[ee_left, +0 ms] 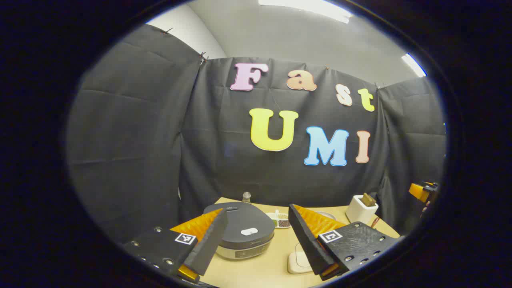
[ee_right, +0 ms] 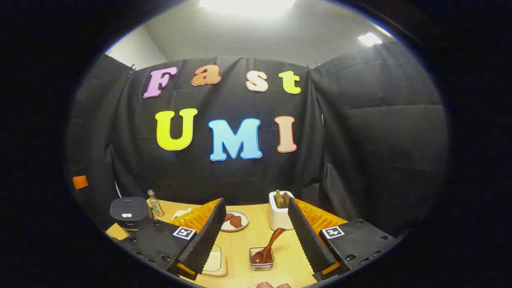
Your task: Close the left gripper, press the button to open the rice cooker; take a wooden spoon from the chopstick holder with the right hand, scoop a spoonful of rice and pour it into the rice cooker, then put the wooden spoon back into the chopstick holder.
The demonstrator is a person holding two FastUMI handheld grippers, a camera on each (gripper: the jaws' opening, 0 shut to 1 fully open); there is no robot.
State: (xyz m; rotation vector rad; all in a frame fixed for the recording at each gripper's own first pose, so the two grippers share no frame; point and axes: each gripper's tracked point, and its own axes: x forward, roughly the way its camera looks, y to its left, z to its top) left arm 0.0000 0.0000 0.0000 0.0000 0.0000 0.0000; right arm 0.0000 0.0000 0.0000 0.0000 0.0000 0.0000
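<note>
left gripper (ee_left: 256,236): your fingers are spread wide, low in the left gripper view, framing the rice cooker (ee_left: 242,230). They're holding nothing. The task wants them together before you poke, so squeeze first.

rice cooker: lid's down, low centre of that view, sitting on the wooden table (ee_left: 260,270). The pale button (ee_left: 249,231) on top faces you, which I reckon is why you're lined up head-on.

right gripper (ee_right: 256,236): also wide apart with nothing between the fingers, bottom of the right gripper view, pointed at the spoon side of the table.

chopstick holder (ee_right: 279,218): white box, just right of centre, wooden handles sticking up out of it, easy to pinch from above.

glass dish (ee_right: 261,258): bottom centre, between your right fingers, with a brown spoon (ee_right: 269,247) already leaning in it. Can't tell what's in the dish.

plate (ee_right: 235,220): behind the dish with something reddish on it, out of your way.

progress: looks like square one, nothing's pressed or picked up yet.
</note>
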